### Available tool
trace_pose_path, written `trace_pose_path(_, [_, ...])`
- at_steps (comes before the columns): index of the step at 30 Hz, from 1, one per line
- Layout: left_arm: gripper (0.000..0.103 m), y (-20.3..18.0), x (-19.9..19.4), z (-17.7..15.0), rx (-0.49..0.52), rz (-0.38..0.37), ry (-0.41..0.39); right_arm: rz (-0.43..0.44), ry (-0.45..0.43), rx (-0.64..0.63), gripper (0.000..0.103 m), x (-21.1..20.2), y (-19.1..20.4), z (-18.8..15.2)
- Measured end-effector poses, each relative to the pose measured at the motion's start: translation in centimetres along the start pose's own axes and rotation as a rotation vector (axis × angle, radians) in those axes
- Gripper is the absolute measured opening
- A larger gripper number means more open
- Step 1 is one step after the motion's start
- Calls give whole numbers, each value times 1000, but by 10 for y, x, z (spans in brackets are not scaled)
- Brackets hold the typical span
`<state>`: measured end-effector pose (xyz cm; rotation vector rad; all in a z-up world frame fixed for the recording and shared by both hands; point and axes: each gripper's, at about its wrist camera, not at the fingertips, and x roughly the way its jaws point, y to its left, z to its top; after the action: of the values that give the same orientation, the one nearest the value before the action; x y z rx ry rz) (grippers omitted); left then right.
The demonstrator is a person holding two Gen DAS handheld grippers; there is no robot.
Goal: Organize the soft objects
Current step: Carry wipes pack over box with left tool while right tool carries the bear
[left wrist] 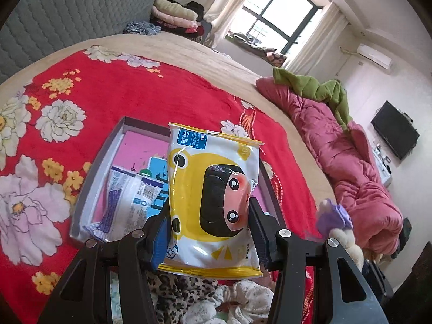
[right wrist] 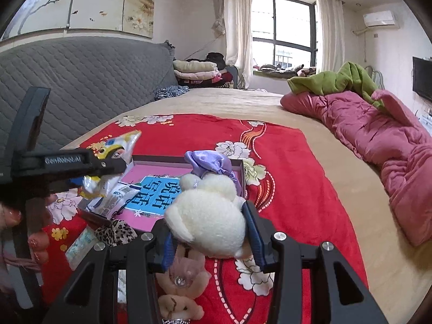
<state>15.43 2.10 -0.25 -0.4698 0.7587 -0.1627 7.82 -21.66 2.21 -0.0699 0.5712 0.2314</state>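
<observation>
My left gripper (left wrist: 209, 232) is shut on a yellow and white wet-wipes pack (left wrist: 213, 189) and holds it upright above the grey box (left wrist: 81, 189) with a pink floor. Inside that box lie a clear plastic packet (left wrist: 127, 202) and a blue booklet (right wrist: 159, 197). My right gripper (right wrist: 208, 232) is shut on a cream plush toy (right wrist: 208, 216) with a purple satin bow (right wrist: 210, 164), held just in front of the box's (right wrist: 189, 159) near edge. From the right wrist view the left gripper (right wrist: 118, 162) shows at the left with the wipes pack (right wrist: 108, 167) over the box's left side.
A red floral blanket (left wrist: 135, 89) covers the bed. A leopard-print cloth (left wrist: 172, 289) and white socks (left wrist: 243, 299) lie under the left gripper. Two pink plush pieces (right wrist: 183, 275) lie below the right gripper. A pink quilt (right wrist: 378, 135) with a green blanket (right wrist: 337, 81) runs along the right.
</observation>
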Motion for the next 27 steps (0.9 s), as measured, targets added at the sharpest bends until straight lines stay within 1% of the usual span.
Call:
trace_pose_path(4, [54, 1, 10, -1, 12, -13, 9, -12, 1, -9, 45, 5, 4, 5])
trace_pose_path(9, [54, 4, 25, -5, 17, -32, 38, -28, 7, -19, 45, 13, 7, 11])
trace_pose_path(16, [54, 5, 40, -9, 37, -23, 59, -27, 18, -19, 45, 28, 12, 16])
trace_pose_path(20, [54, 9, 45, -9, 29, -18, 71, -23, 23, -21, 45, 34, 16, 19])
trace_pose_path(27, [54, 12, 50, -10, 38, 10, 80, -44, 36, -5, 45, 45, 12, 20])
